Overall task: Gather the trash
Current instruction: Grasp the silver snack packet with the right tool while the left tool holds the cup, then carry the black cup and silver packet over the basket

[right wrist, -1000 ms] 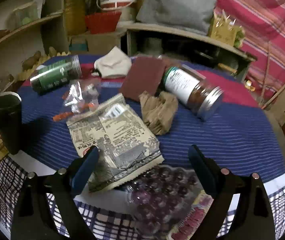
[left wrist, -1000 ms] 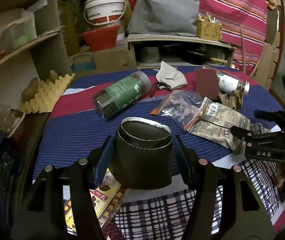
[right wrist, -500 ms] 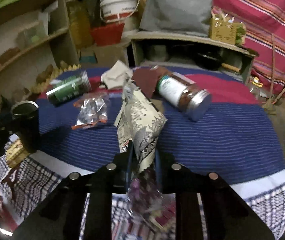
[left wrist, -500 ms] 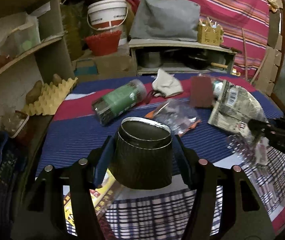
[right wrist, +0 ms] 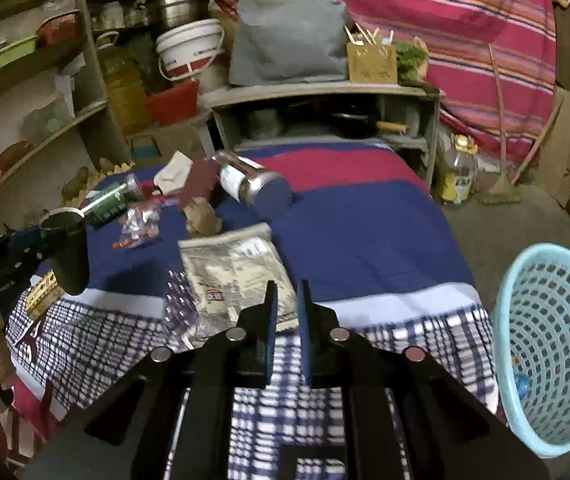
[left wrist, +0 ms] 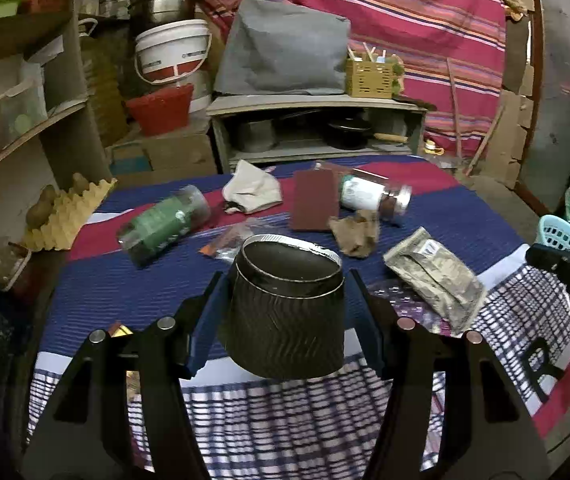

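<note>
Wrapper pinched in closed right gripper, cup clamped in left gripper

No text reads clearly. The white bucket carries a grey band of print, too blurred to make out. The flat packet bears a small red-and-white logo and dense print, illegible. The jar has a white label whose writing is too small.
</note>
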### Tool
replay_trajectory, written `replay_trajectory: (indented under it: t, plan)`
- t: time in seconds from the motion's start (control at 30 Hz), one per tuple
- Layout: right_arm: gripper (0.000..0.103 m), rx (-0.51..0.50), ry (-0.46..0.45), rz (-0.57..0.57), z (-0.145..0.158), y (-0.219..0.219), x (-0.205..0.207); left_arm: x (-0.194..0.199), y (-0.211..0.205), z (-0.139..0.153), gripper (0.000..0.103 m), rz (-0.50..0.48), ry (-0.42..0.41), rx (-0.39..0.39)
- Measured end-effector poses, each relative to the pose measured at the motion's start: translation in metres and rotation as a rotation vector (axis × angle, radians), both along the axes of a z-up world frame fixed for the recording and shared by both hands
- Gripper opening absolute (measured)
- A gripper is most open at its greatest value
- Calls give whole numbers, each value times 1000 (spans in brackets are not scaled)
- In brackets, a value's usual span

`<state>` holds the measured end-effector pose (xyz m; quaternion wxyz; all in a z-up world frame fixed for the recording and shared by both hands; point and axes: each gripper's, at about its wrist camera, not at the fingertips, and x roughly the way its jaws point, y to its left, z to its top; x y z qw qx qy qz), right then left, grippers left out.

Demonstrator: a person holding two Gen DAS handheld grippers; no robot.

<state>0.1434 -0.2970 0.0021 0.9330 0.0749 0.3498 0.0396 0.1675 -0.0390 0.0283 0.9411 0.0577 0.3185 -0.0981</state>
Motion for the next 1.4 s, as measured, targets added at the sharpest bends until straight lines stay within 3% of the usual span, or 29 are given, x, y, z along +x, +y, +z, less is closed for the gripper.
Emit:
replay_trajectory:
  t: [0.1,0.17,0.2,0.23,0.57,0.6,0.63,0.67,0.7,0.87,1.17,1.4]
  plan:
    - [14,-13,11,2,-4,2,0,-4,-4,-3,59,2,0,16]
    - [38,-25,10,0,-8,9,0,-4,-2,-7,59,10,4,25]
    - [58,-33,1,0,-8,13,1,-4,1,-9,59,15,7,26]
    - [62,-42,-2,8,-10,20,2,-4,5,-11,59,22,10,27]
    - [60,-87,78,110,-36,78,37,4,52,-29,59,94,37,17]
    - [56,-88,93,116,-40,81,39,4,54,-30,59,97,39,15]
    - [41,-88,105,121,-43,82,41,5,57,-31,59,99,42,11]
    - [37,-86,121,126,-48,83,44,5,59,-32,59,101,44,7]
    - [24,-83,123,126,-49,83,44,5,60,-33,59,101,45,5]
    - [13,-58,83,128,-42,71,33,6,59,-33,59,97,42,2]
    - [12,-47,-35,33,7,8,-14,-6,3,-8,59,13,-13,7]
    - [12,-86,-62,-97,18,-61,-58,-12,-70,4,59,-99,-39,-9]
